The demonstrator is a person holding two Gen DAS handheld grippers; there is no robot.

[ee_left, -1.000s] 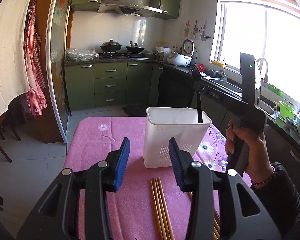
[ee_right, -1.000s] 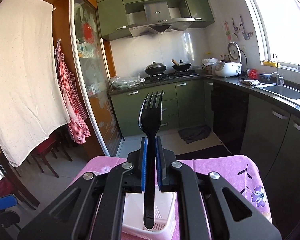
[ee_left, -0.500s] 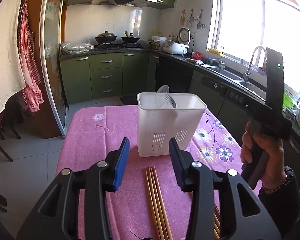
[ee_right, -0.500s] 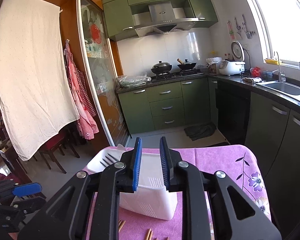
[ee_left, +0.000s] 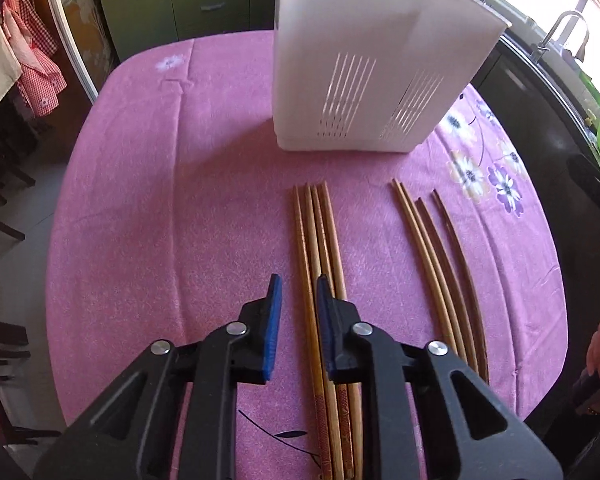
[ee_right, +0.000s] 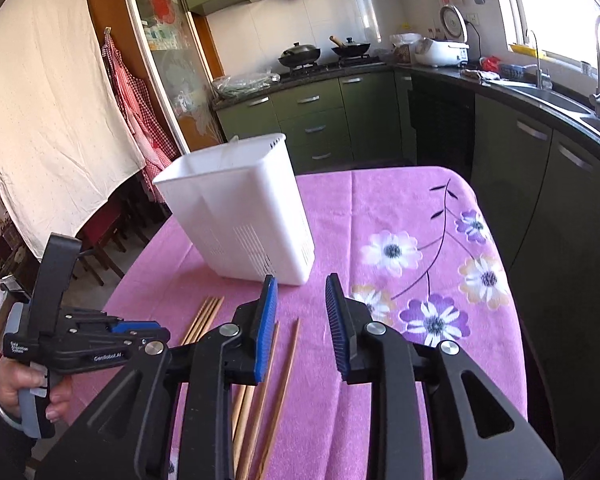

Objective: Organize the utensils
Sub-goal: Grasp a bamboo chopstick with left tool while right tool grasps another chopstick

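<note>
Left hand-held gripper [ee_left: 297, 294] now lowered over the left chopstick bundle [ee_left: 320, 264], fingers spread, straddling one stick, not yet pinching. Right hand-held gripper [ee_right: 301, 300] now spread wide, empty, fork released earlier. Second chopstick bundle [ee_left: 440, 264] toward right edge of pink surface [ee_left: 160, 200]. White slotted utensil holder [ee_left: 364, 60] upright beyond the tips.

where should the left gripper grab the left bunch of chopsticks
Grip the left chopsticks across their middle, coming straight down from above. They lie flat and parallel on the tablecloth, so the left gripper, jaws open, should straddle the bunch sideways.
</note>
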